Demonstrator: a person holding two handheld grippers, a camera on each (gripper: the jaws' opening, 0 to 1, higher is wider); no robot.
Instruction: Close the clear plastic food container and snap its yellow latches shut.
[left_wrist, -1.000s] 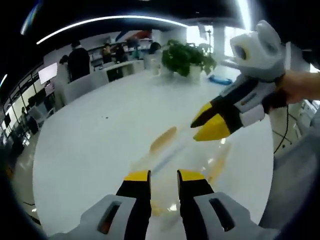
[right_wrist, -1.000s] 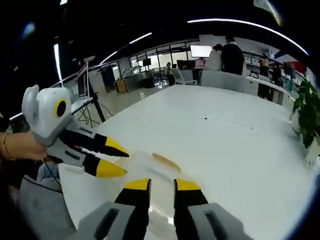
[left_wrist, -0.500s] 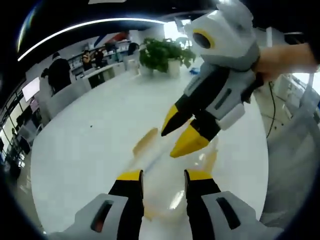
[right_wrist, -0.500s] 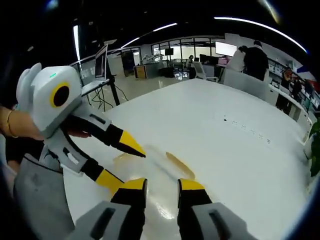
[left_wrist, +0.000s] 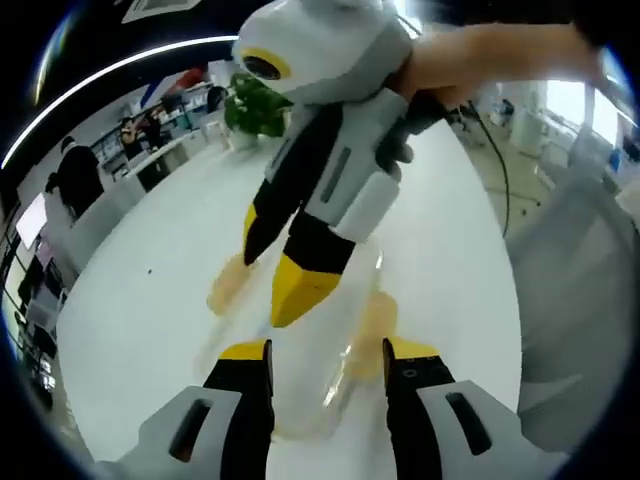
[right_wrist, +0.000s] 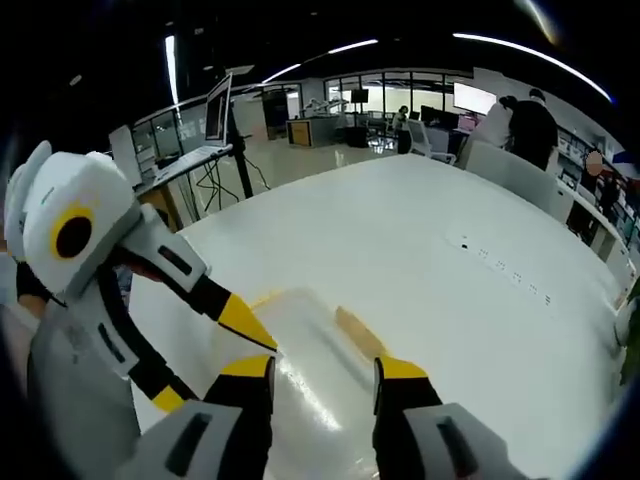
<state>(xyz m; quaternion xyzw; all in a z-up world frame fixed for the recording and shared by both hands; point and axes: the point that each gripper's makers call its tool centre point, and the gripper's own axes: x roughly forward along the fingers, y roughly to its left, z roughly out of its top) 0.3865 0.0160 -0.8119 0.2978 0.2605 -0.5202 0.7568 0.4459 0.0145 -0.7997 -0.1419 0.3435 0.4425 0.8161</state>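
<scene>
A clear plastic container (left_wrist: 320, 370) lies on the white table (left_wrist: 140, 330), with a yellow latch (left_wrist: 226, 290) on one side and another latch (left_wrist: 374, 322) on the other. My left gripper (left_wrist: 327, 352) is open, its jaws on either side of the container's near end. The right gripper (left_wrist: 270, 285) reaches in from above, jaws apart, tips low over the lid. In the right gripper view the container (right_wrist: 300, 345) and a yellow latch (right_wrist: 358, 332) lie just ahead of my open right gripper (right_wrist: 322, 368). The left gripper (right_wrist: 212, 368) enters from the left, one jaw tip at the container's edge.
A potted plant (left_wrist: 262, 108) stands at the table's far side. People (right_wrist: 520, 125) stand by desks beyond the table. A monitor on a stand (right_wrist: 222, 110) and office desks lie past the table's edge. A cable (left_wrist: 495, 170) hangs from the right gripper.
Both grippers have closed in on the container and their jaws have spread wider. The right gripper has swung further over the lid, towards the left gripper.
</scene>
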